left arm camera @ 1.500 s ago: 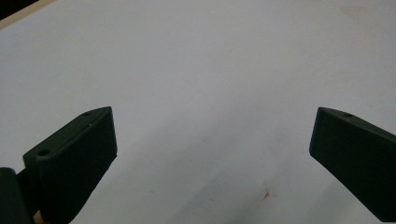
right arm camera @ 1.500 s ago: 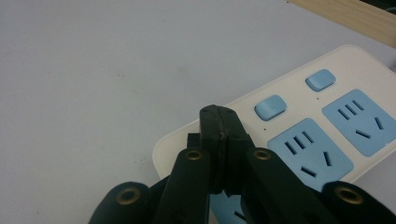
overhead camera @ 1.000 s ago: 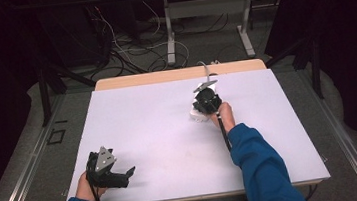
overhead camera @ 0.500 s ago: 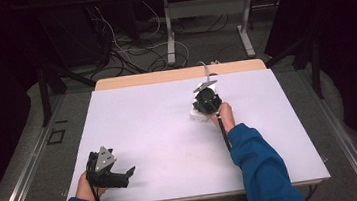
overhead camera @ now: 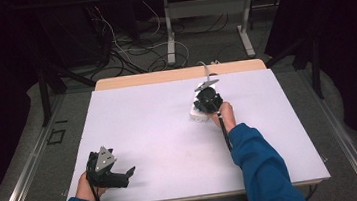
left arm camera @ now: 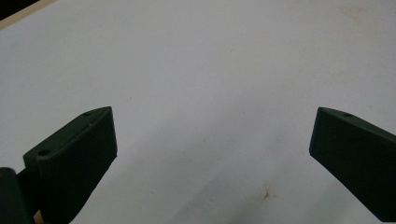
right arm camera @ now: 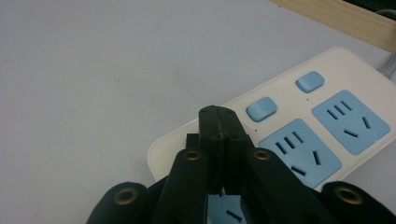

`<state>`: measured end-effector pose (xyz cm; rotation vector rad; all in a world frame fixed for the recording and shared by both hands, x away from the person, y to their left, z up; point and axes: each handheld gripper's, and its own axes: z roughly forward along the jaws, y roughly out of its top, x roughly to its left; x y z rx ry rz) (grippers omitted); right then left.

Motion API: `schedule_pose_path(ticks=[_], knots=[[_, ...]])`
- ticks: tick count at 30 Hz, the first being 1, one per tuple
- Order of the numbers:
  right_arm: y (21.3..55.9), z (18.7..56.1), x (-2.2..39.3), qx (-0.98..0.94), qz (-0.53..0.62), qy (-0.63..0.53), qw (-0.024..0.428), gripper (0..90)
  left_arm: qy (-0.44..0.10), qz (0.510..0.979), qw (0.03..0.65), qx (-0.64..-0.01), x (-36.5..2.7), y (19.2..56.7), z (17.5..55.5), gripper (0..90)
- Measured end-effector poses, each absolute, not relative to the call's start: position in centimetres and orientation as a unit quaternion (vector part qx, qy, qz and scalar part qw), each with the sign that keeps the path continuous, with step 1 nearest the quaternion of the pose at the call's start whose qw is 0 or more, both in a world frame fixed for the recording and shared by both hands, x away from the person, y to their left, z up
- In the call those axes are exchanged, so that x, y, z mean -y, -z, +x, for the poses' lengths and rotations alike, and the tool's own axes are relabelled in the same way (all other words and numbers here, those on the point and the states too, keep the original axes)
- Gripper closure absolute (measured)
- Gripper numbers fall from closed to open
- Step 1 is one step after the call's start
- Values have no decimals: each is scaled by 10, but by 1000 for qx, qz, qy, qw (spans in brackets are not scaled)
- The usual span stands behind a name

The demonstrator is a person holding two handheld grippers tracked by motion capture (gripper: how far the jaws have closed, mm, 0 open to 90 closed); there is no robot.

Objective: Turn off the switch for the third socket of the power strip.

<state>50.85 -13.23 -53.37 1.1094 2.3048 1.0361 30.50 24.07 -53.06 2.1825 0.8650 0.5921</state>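
Right gripper (right arm camera: 219,122) fingers were pressed together, tips directly over the near end of the white power strip (right arm camera: 327,100), its long axis running far-right. Left gripper (overhead camera: 124,175), fingers apart, sat well away at the surface's (overhead camera: 159,127) near-left.

1. A white sheet (overhead camera: 169,131) covers nearly the whole table top, its far edge stopping just short of the table's far edge.
2. A bare strip of light wood (overhead camera: 164,76) shows along that far edge.
3. A faint reddish speck (left arm camera: 267,194) marks the sheet near the table's near left corner.
4. Loose cables (overhead camera: 136,49) lie tangled on the floor beyond the table's far edge.
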Motion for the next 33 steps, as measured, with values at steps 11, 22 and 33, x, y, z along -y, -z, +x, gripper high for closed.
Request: schedule_pose_path(ticks=[11,22,33], knots=[[525,505,136,-810,391,-390,195,754,-229,844,353,-333,-241,530,305,8],[513,492,146,-809,393,-403,168,306,-230,842,355,-335,-241,530,304,7],[503,474,161,-808,382,-422,152,143,-230,842,354,-335,-241,531,304,7]])
